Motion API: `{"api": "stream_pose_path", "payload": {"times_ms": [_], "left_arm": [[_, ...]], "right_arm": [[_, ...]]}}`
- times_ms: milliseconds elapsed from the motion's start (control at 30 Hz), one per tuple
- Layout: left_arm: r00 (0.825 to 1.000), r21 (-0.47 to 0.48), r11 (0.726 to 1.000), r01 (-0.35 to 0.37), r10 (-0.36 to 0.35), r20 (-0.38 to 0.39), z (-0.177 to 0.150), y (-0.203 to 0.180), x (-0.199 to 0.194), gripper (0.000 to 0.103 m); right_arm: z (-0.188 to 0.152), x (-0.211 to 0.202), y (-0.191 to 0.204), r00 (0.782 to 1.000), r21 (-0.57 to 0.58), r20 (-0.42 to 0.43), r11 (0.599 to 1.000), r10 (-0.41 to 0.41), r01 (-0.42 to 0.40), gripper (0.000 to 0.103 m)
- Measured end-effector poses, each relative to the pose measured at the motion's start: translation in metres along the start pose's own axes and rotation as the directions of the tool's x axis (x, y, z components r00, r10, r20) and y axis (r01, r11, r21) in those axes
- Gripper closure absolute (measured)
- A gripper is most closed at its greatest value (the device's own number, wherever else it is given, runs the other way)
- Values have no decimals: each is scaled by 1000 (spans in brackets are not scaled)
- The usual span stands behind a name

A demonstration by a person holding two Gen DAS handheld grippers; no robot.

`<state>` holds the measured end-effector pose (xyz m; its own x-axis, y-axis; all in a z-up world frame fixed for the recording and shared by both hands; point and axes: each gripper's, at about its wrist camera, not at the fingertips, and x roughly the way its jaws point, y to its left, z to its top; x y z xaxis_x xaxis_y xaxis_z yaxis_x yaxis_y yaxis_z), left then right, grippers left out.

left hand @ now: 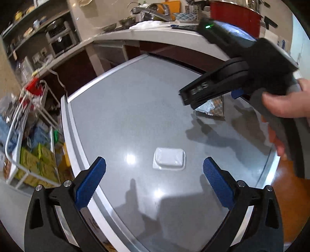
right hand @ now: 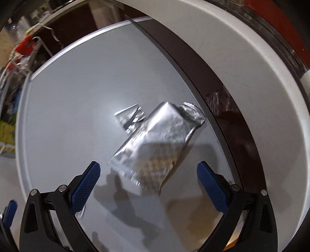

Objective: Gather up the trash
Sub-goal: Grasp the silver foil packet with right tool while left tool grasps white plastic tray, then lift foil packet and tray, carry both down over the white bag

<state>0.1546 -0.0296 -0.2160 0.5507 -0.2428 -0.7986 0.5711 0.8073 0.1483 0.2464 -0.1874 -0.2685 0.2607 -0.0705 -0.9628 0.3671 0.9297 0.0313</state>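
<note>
A crumpled silver foil wrapper (right hand: 158, 139) lies on the grey tabletop (right hand: 77, 97), with a smaller torn foil scrap (right hand: 129, 118) touching its far left side. My right gripper (right hand: 149, 168) hovers over the wrapper, open, its blue pads either side of the near end without touching it. In the left wrist view the same wrapper (left hand: 213, 108) peeks out under the right gripper, which a hand (left hand: 281, 104) holds. A small white plastic tray (left hand: 168, 159) sits on the tabletop (left hand: 126, 116). Just short of it, my left gripper (left hand: 155, 166) is open and holds nothing.
A white wire rack (left hand: 29, 155) full of packages stands left of the table. Behind the table runs a white kitchen counter (left hand: 155, 36) with a tap (left hand: 151, 13) and a red pot (left hand: 232, 17). Orange floor (left hand: 281, 184) shows on the right.
</note>
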Motion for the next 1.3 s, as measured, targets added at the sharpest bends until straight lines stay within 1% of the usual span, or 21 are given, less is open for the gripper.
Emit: {"api": "stream_pose_path", "payload": {"times_ms": [67, 100, 133, 167, 200, 267, 300, 433, 633, 800, 867, 900, 967, 1000, 1033, 1067, 1100, 1133, 1167, 1300], "left_arm": [[1000, 18, 1000, 7, -7, 6, 4, -1, 4, 2], [1000, 27, 1000, 9, -10, 7, 6, -1, 6, 2], [1000, 32, 999, 11, -11, 7, 7, 0, 7, 2], [1000, 40, 999, 12, -12, 9, 8, 1, 8, 2], [1000, 42, 999, 15, -16, 11, 8, 3, 9, 2], [1000, 41, 999, 27, -28, 9, 8, 7, 11, 2], [999, 40, 999, 34, -35, 6, 8, 7, 12, 2], [998, 40, 997, 61, -61, -13, 5, 11, 21, 2], [993, 13, 994, 112, -111, -37, 8, 14, 34, 2], [988, 1, 991, 131, -130, -77, 5, 11, 46, 4], [986, -4, 990, 141, -141, -90, 4, 10, 50, 16], [984, -7, 989, 145, -145, -106, 3, 10, 53, 25], [978, -24, 986, 162, -164, -130, 1, 11, 59, 35], [975, -36, 985, 170, -174, -140, 0, 11, 61, 37], [974, -43, 984, 174, -178, -138, -1, 12, 62, 39], [975, -46, 984, 174, -179, -135, -2, 11, 61, 43], [975, -46, 983, 175, -180, -133, -2, 11, 60, 50], [974, -48, 983, 178, -183, -134, -1, 11, 60, 53], [972, -58, 981, 183, -189, -137, -1, 12, 58, 56], [969, -110, 973, 201, -214, -125, -2, 20, 51, 56]], "right_arm": [[4, 9, 0, 1000, 22, -12, 1000, 7, -7, 5], [6, 13, 3, 1000, 19, -16, 1000, 6, -6, 7], [7, 16, 6, 1000, 1, -10, 1000, 3, -3, 10], [7, 18, 9, 1000, -19, -5, 1000, 1, -1, 19], [7, 18, 14, 1000, -56, 15, 998, -19, 20, 24], [5, 18, 20, 999, -105, 31, 994, -11, 14, 25], [3, 17, 23, 999, -132, 43, 991, 4, 2, 31], [-11, 14, 32, 997, -251, 75, 968, -11, 29, 32], [-26, 5, 18, 997, -240, 74, 971, 36, -17, 32], [-42, 0, 7, 996, -242, 76, 970, 48, -28, 32], [-44, -5, 5, 996, -239, 79, 971, 49, -29, 32], [-44, -6, 3, 995, -238, 81, 971, 52, -31, 32], [-40, -6, 3, 995, -239, 81, 970, 58, -37, 32], [-41, -7, 3, 995, -242, 86, 970, 57, -35, 32], [-35, -4, 14, 994, -245, 87, 969, 58, -35, 32], [-37, -6, 13, 994, -246, 88, 969, 61, -38, 32], [-38, -7, 13, 994, -246, 89, 968, 66, -43, 32], [-39, -9, 12, 993, -246, 90, 968, 73, -49, 32], [-41, -12, 10, 993, -244, 92, 968, 77, -53, 32], [-47, -23, 5, 989, -254, 107, 965, 97, -67, 32]]}}
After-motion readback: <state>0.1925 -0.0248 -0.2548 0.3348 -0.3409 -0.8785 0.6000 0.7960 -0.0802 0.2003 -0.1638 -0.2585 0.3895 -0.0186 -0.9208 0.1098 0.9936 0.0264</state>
